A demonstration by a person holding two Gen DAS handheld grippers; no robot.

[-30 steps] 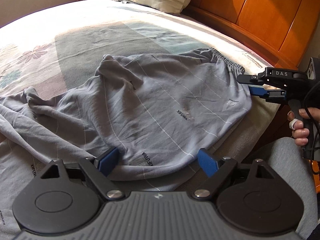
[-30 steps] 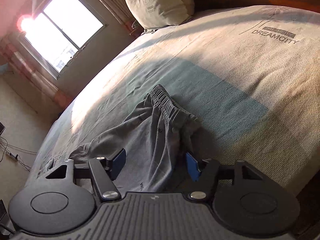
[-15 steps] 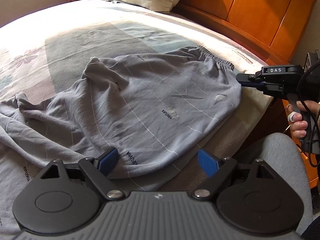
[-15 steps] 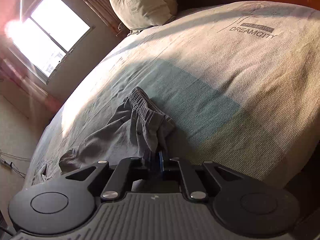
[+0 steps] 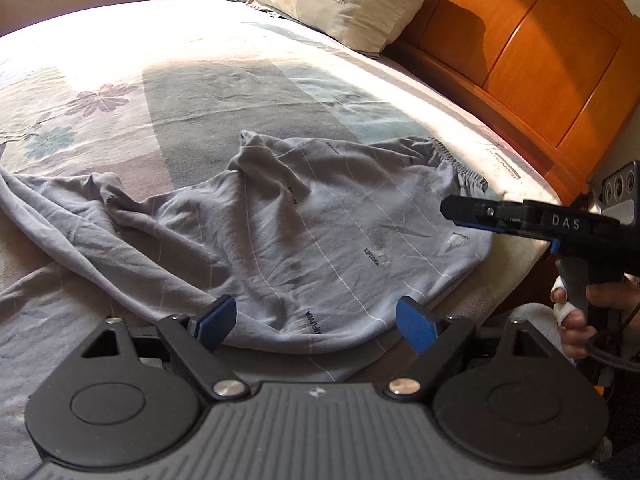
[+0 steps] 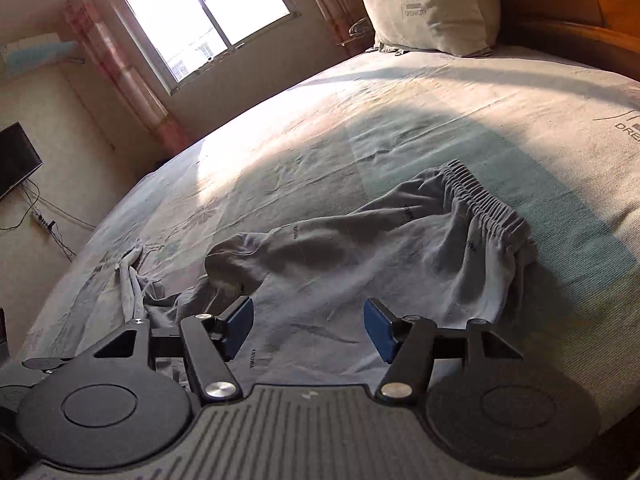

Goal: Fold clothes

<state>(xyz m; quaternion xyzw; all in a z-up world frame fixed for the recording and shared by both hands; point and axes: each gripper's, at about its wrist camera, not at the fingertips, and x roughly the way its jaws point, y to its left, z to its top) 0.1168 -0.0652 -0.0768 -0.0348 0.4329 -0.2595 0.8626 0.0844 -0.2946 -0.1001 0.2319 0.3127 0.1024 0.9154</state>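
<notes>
Grey trousers [image 5: 320, 232] with thin white lines and small printed words lie crumpled on the bed sheet [image 5: 200, 92], close to its near edge. Their elastic waistband [image 5: 460, 160] points toward the headboard; the legs trail off to the left. My left gripper [image 5: 316, 326] is open just above the near hem and holds nothing. My right gripper [image 6: 309, 328] is open too, hovering over the cloth below the waistband [image 6: 488, 200]. From the left wrist camera, the right gripper [image 5: 454, 211] shows side-on above the trousers' right edge.
A beige pillow [image 5: 344, 0] leans against the orange wooden headboard [image 5: 520, 52]. A person's hand [image 5: 576, 320] holds the right gripper's handle beyond the bed's edge. A bright window [image 6: 208, 12] and a wall screen [image 6: 16, 156] lie past the far side.
The right gripper shut on the waistband half a second ago, then let go and now stands open farther back over the cloth. The waistband lies flatter. The left gripper stayed open.
</notes>
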